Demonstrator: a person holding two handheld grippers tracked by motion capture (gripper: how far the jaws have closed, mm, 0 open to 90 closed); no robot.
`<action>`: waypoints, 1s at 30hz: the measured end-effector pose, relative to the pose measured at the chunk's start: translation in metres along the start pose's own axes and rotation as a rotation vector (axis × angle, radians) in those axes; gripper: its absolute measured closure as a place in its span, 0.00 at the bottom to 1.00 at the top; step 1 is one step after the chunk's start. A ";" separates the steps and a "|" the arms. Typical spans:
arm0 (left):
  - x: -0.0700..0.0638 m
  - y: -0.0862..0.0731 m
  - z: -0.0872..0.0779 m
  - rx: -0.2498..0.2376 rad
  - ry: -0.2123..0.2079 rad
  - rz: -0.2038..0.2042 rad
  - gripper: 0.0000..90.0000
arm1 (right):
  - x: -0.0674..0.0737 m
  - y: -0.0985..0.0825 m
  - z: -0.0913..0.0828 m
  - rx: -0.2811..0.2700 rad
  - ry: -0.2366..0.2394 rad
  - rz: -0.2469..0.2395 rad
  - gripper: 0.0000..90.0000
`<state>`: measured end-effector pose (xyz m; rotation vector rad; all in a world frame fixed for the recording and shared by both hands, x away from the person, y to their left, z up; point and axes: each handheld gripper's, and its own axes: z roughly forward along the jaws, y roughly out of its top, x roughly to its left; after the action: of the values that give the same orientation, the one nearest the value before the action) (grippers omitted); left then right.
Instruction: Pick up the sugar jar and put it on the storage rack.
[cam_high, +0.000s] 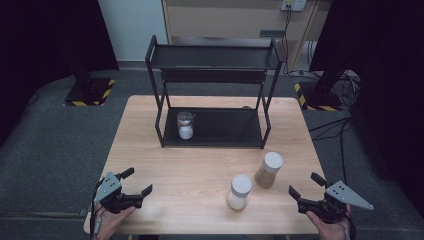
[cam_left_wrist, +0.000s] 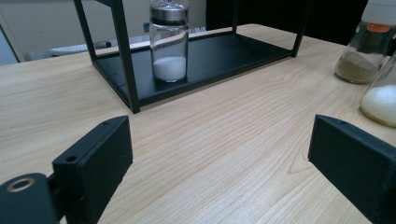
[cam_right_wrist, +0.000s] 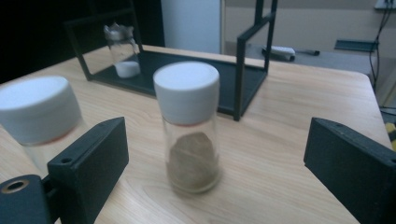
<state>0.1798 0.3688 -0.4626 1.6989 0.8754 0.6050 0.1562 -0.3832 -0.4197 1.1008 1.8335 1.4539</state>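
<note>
A black two-tier rack (cam_high: 215, 135) stands at the back of the wooden table (cam_high: 200, 170). On its lower shelf (cam_left_wrist: 224, 56) stands a glass jar with a metal cap and white powder (cam_high: 185, 125) (cam_left_wrist: 169, 44) (cam_right_wrist: 122, 51). Two white-capped jars stand on the table: one with brown powder (cam_high: 269, 170) (cam_right_wrist: 190, 130) (cam_left_wrist: 366, 51), one with white powder (cam_high: 239, 192) (cam_right_wrist: 37, 112) (cam_left_wrist: 382, 100). My left gripper (cam_high: 136, 183) (cam_left_wrist: 219, 158) is open near the front left edge. My right gripper (cam_high: 306, 185) (cam_right_wrist: 215, 154) is open at the front right, with the brown-powder jar ahead between its jaws, apart from them.
The rack's upper shelf (cam_high: 215, 57) is bare. Grey carpet (cam_high: 55, 150) surrounds the table. Black stands with yellow-striped bases (cam_high: 90, 92) sit behind left and right, and cables (cam_high: 345, 130) run on the floor at the right.
</note>
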 end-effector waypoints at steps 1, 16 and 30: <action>0.000 0.000 0.001 0.002 -0.002 0.000 0.06 | 0.001 0.002 0.000 0.001 0.002 -0.004 0.07; 0.001 0.002 0.006 0.012 -0.014 0.008 0.06 | 0.007 0.029 0.012 -0.007 0.111 -0.046 0.08; 0.001 0.002 0.005 0.015 -0.016 0.010 0.06 | 0.026 0.049 0.051 0.017 0.271 -0.094 0.08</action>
<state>0.1853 0.3662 -0.4619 1.7200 0.8624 0.5927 0.1972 -0.3306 -0.3841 0.8447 2.0551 1.5971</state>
